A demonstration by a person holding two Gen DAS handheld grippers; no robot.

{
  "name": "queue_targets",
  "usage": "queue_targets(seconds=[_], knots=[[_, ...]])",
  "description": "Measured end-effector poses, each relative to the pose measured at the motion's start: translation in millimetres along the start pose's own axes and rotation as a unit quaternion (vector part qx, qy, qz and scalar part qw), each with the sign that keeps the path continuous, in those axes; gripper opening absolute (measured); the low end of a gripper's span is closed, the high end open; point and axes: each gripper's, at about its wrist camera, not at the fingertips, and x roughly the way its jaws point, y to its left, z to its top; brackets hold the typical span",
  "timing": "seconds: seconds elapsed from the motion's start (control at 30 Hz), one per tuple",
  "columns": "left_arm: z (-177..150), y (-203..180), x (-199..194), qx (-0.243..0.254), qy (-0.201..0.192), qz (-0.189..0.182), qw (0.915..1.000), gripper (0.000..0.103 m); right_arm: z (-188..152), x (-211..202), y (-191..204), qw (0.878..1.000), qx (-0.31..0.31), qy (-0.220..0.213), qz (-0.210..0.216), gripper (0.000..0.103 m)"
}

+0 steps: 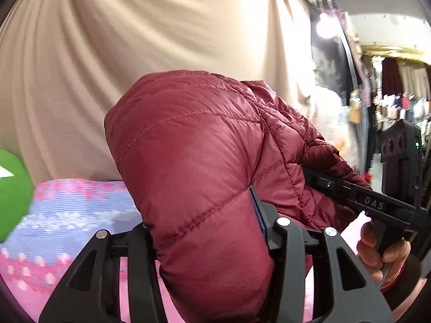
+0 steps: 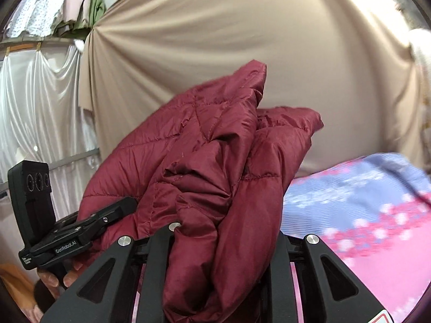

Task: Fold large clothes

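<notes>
A maroon quilted puffer jacket [image 1: 194, 148] hangs bunched in the air between both grippers, above the bed. In the left wrist view my left gripper [image 1: 207, 231] is shut on a thick padded fold of it, and the jacket bulges out over the fingers. In the right wrist view my right gripper [image 2: 221, 242] is shut on a crumpled bundle of the same jacket [image 2: 215, 161]. The two grippers are close side by side. Each one shows in the other's view, with a hand [image 1: 377, 253] on its handle. The fingertips are hidden in the fabric.
A bed cover [image 2: 363, 215] patterned in pink and blue lies below and beyond the jacket. A beige curtain [image 1: 134, 53] hangs right behind it. A green object [image 1: 13, 196] sits at the left edge. White drapes [image 2: 40, 94] and hung clothes [image 2: 67, 5] fill the far left.
</notes>
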Motion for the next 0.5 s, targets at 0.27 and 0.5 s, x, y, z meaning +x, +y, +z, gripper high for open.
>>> queue_targets(seconds=[0.27,0.5], knots=[[-121.1,104.1,100.3,-0.065,0.157,0.055,0.9840,0.048,-120.6,157.5,-43.9,0.979,0.082,0.184,-0.026,0.032],[-169.3,140.7,73.0,-0.129,0.188,0.048,0.9723,0.062,-155.1,124.8,-68.3,0.968,0.083,0.222,-0.082,0.050]])
